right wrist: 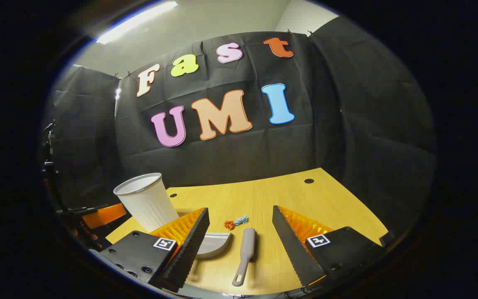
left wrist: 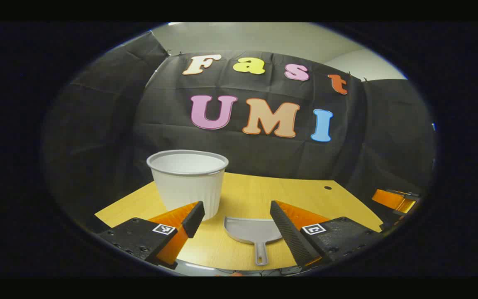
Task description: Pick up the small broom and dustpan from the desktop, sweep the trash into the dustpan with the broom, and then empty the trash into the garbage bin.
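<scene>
My left gripper hangs with jaws wide, the grey dustpan flat on the desktop between its fingers at 6 o'clock, the white garbage bin at 11. My right gripper is wide too; the broom lies between its fingers, trash just beyond at 12

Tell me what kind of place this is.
Probably a staged recording booth, not a home: black cloth walls enclose a light wooden desktop set with a white ribbed plastic bin and a small grey plastic dustpan.
</scene>
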`<action>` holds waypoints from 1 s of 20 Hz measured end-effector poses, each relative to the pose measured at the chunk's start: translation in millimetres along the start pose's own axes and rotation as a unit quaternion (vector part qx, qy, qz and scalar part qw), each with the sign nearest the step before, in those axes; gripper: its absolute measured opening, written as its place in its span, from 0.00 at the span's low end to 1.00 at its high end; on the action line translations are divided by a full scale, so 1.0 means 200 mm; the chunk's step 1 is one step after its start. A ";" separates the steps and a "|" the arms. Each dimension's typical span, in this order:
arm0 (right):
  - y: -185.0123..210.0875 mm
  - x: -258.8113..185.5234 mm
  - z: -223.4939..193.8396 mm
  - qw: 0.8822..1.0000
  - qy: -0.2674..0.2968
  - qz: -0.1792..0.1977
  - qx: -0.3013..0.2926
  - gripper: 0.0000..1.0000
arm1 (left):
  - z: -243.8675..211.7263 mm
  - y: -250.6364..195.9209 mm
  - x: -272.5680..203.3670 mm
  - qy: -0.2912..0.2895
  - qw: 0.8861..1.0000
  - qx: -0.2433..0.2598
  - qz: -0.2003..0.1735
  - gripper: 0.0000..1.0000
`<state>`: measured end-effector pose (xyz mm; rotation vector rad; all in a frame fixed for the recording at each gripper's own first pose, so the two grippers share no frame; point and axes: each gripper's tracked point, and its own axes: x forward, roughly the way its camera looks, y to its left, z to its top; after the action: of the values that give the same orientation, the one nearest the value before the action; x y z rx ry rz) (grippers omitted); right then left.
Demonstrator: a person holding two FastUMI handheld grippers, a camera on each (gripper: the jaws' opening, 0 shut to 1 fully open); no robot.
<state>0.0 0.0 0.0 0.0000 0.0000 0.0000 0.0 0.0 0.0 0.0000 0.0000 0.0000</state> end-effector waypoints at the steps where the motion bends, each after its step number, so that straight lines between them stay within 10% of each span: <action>1: -0.01 0.00 -0.02 1.000 0.006 -0.001 -0.002 0.98 | -0.01 -0.01 0.00 0.006 1.000 -0.002 -0.004 0.95; 20: -0.02 0.04 -0.09 0.999 0.032 0.005 0.007 0.98 | -0.10 -0.10 0.04 0.040 0.999 0.019 -0.017 0.94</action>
<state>7.5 -4.8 -17.2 0.0144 0.0649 0.0101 7.6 -20.5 -20.8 0.0383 0.0806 -0.0338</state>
